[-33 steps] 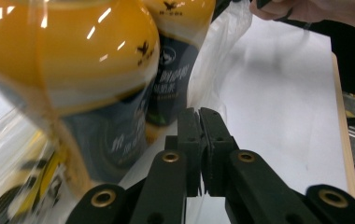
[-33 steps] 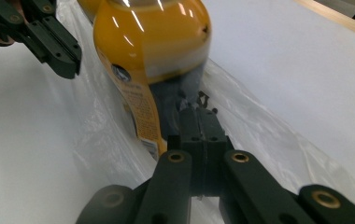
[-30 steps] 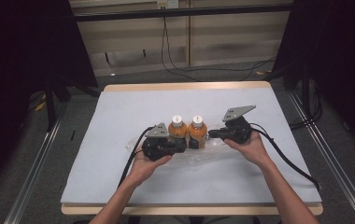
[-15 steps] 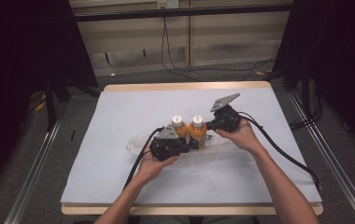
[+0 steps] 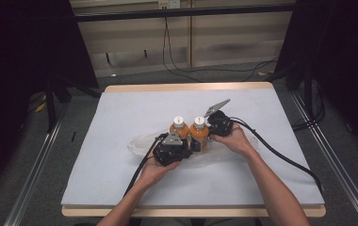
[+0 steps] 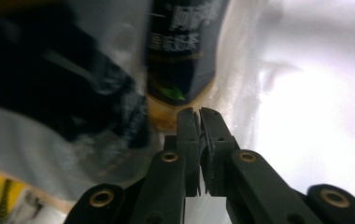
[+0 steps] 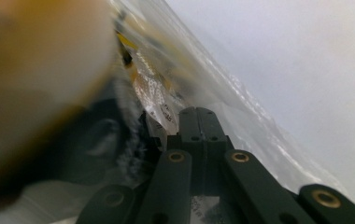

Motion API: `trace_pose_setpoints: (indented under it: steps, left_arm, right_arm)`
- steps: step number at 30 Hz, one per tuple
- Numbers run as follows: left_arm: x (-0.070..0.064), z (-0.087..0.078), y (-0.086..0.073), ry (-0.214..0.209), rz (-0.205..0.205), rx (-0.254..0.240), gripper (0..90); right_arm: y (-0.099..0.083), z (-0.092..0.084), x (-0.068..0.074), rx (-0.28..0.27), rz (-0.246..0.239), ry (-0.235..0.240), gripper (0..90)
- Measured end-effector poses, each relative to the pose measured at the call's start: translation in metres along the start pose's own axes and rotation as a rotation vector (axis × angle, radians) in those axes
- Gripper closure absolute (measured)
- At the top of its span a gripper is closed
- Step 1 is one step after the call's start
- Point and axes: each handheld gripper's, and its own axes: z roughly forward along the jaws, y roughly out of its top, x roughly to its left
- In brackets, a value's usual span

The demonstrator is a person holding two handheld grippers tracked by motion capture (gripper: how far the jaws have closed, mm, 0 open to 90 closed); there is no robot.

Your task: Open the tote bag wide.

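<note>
Two orange juice bottles with white caps, one on the left [image 5: 179,129] and one on the right [image 5: 199,133], stand side by side mid-table on a clear plastic bag [image 5: 139,142]. My left gripper [image 5: 190,149] lies low at their near left, its jaws shut with bag film seemingly pinched between them. In the left gripper view its tips [image 6: 199,113] sit just under a bottle's dark label [image 6: 180,51], seen through film. My right gripper [image 5: 210,140] presses in from the right. In its own view the jaws [image 7: 197,111] are shut at the bag's film [image 7: 241,102].
The table [image 5: 120,108] is covered with a pale blue-grey sheet and has a wooden edge. Black cables trail from both grippers: one runs to the front left [image 5: 137,174], the other to the right [image 5: 280,153]. Dark floor and rails lie on both sides.
The right hand has moved left toward the bottles and sunk, with its grey plate now tilted up. The left hand has sunk slightly. Both bottles stay upright.
</note>
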Motion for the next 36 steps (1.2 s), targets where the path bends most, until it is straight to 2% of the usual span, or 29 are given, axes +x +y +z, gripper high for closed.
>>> trace_pose_setpoints:
  steps: [1, 6, 9, 12, 13, 17, 24, 26, 29, 32, 34, 35, 36]
  left_arm:
    - [-0.001, 0.0, -0.001, 0.001, 0.016, 0.016, 86.9]
    - [-0.004, 0.003, -0.007, -0.01, 0.011, -0.004, 87.0]
    - [-0.005, 0.003, -0.01, -0.007, 0.028, 0.02, 87.0]
    - [-0.007, 0.006, -0.012, 0.001, 0.036, 0.039, 87.0]
    - [-0.009, 0.006, -0.013, -0.005, 0.019, 0.045, 87.0]
    - [-0.009, 0.005, -0.015, -0.015, 0.006, 0.043, 87.1]
    - [-0.009, 0.004, -0.015, -0.039, -0.005, 0.065, 90.0]
    - [-0.011, 0.004, -0.015, -0.044, 0.018, 0.066, 90.0]
    - [-0.014, 0.004, -0.015, -0.038, 0.029, 0.067, 90.0]
    - [-0.014, 0.002, -0.014, -0.048, 0.05, 0.091, 90.0]
    - [-0.013, 0.002, -0.015, -0.071, 0.051, 0.087, 90.0]
    - [-0.013, -0.001, -0.015, -0.082, 0.047, 0.107, 90.0]
    - [-0.013, 0.0, -0.016, -0.091, 0.045, 0.087, 90.0]
  right_arm:
    - [-0.001, 0.003, -0.001, 0.003, 0.009, 0.006, 90.0]
    - [-0.006, 0.011, -0.003, 0.017, 0.02, 0.01, 90.0]
    - [-0.008, 0.013, -0.004, 0.004, 0.043, 0.019, 90.0]
    - [-0.01, 0.015, -0.005, 0.014, 0.043, 0.016, 90.0]
    - [-0.01, 0.016, -0.005, 0.015, 0.049, 0.016, 90.0]
    - [-0.011, 0.018, -0.006, 0.008, 0.075, 0.011, 90.0]
    - [-0.01, 0.02, -0.008, 0.001, 0.086, -0.016, 90.0]
    - [-0.01, 0.02, -0.008, 0.003, 0.085, -0.021, 90.0]
    - [-0.009, 0.02, -0.01, 0.001, 0.099, -0.038, 90.0]
    - [-0.009, 0.02, -0.011, 0.006, 0.112, -0.056, 90.0]
    - [-0.007, 0.02, -0.011, 0.006, 0.123, -0.068, 90.0]
    - [-0.007, 0.021, -0.012, 0.002, 0.126, -0.067, 90.0]
    - [-0.007, 0.021, -0.014, 0.0, 0.129, -0.072, 90.0]
